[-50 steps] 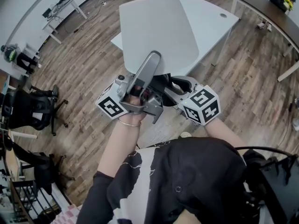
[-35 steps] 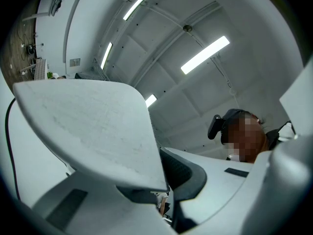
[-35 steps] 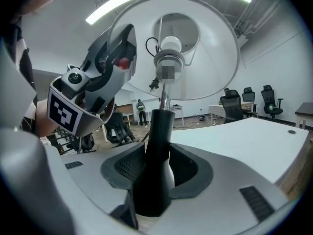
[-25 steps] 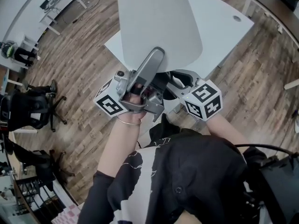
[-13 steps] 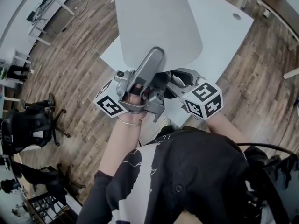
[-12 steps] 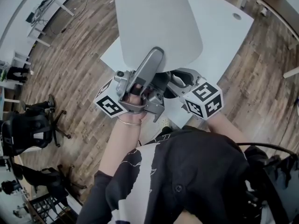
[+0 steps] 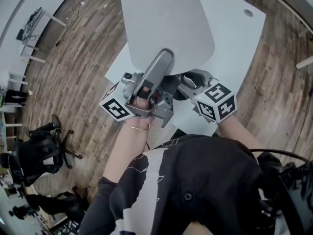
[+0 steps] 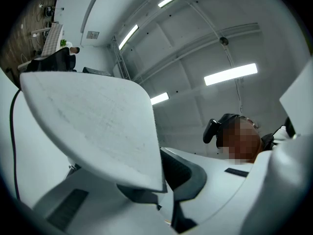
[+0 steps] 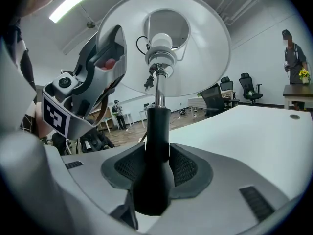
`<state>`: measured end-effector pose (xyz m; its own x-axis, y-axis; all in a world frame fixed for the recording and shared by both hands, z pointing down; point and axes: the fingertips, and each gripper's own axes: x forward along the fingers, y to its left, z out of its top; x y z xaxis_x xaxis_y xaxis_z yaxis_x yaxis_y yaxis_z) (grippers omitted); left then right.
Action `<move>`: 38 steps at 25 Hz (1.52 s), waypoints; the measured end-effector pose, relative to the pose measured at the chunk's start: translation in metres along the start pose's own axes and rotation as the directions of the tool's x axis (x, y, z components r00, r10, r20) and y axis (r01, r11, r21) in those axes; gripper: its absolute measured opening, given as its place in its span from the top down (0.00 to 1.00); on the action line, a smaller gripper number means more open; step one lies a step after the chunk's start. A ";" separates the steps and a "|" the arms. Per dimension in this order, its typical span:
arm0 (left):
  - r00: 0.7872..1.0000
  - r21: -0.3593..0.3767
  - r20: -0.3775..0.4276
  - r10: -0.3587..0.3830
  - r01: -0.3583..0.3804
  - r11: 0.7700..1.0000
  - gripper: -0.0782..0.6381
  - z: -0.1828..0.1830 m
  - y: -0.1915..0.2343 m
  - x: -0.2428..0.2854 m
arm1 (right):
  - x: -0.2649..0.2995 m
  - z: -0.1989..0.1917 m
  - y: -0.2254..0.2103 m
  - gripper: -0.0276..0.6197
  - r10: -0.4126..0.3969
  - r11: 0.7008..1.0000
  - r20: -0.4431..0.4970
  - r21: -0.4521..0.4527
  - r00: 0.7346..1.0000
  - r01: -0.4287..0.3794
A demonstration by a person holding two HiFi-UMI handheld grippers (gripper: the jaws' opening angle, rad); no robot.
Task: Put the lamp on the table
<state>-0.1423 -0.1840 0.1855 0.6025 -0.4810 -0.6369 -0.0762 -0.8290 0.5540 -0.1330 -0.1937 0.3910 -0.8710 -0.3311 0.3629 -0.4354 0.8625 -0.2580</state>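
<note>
Wood floor [image 7: 73,72] all round, white table [image 7: 234,38] at far right. Holds lamp [image 7: 166,28] in air over table's near-left edge w/ both grippers. Big white shade [image 8: 98,126] uppermost, hiding part of tabletop from head view. L gripper [image 8: 164,199] pointing up, clenched on shade's rim. R gripper [image 9: 156,180] just right of it, grasping black stem [image 9: 156,126] below bulb fitting [image 9: 160,48], pads pressed on both sides.
</note>
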 end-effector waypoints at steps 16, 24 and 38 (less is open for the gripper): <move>0.998 -0.156 -0.029 -0.064 0.059 0.986 0.87 0.014 0.059 -0.020 | 0.043 -0.013 -0.039 0.70 -0.149 0.987 -0.016 0.059 0.989 0.149; 0.995 -0.174 -0.060 -0.084 0.072 0.982 0.87 0.006 0.069 -0.020 | 0.047 -0.020 -0.048 0.70 -0.189 0.979 -0.033 0.072 0.981 0.191; 0.995 -0.194 -0.072 -0.076 0.061 0.979 0.87 -0.001 0.069 -0.030 | 0.051 -0.030 -0.045 0.70 -0.201 0.976 -0.052 0.079 0.978 0.204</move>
<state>-0.1650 -0.2259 0.2434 0.6619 -0.3947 -0.6373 0.1167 -0.7855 0.6077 -0.1515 -0.2378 0.4482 -0.7529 -0.4770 0.4535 -0.6206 0.7438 -0.2480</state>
